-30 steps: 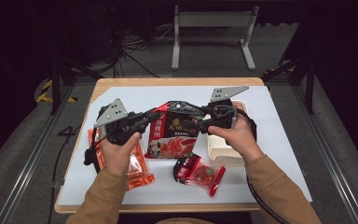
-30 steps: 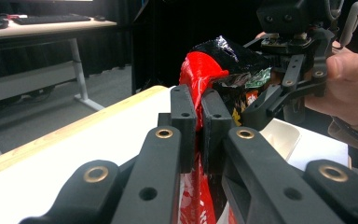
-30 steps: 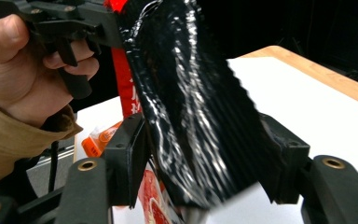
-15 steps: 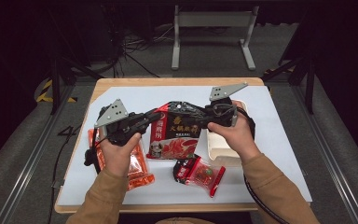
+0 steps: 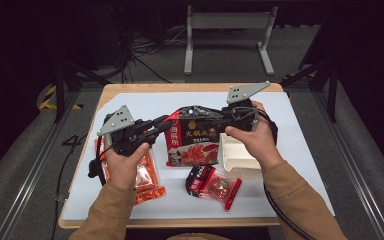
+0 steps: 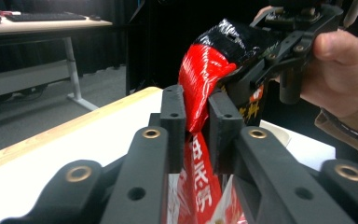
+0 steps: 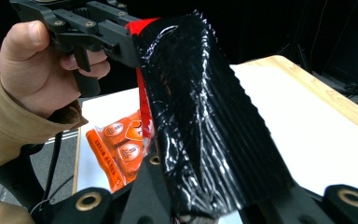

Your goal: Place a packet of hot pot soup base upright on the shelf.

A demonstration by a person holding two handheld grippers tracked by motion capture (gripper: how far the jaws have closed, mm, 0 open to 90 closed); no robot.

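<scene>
Both tools are clamped on the red-and-black food pouch (image 5: pixel 196 137), held up between them over the worktop (image 5: pixel 300 150): the left tool (image 5: pixel 166 120) pinches its red left edge, though its jaws have just been easing apart a little, while the right tool (image 5: pixel 215 122) has just closed on the black upper right edge. In the right gripper view the crinkled black film hides that tool's jaw tips. The pouch carries large Chinese characters, too blurred to read. An orange snack packet (image 5: pixel 145 175) lies half hidden under the left hand (image 5: pixel 122 162); a small red packet (image 5: pixel 215 184) and a white box (image 5: pixel 237 155) lie nearer the right hand (image 5: pixel 252 137).
</scene>
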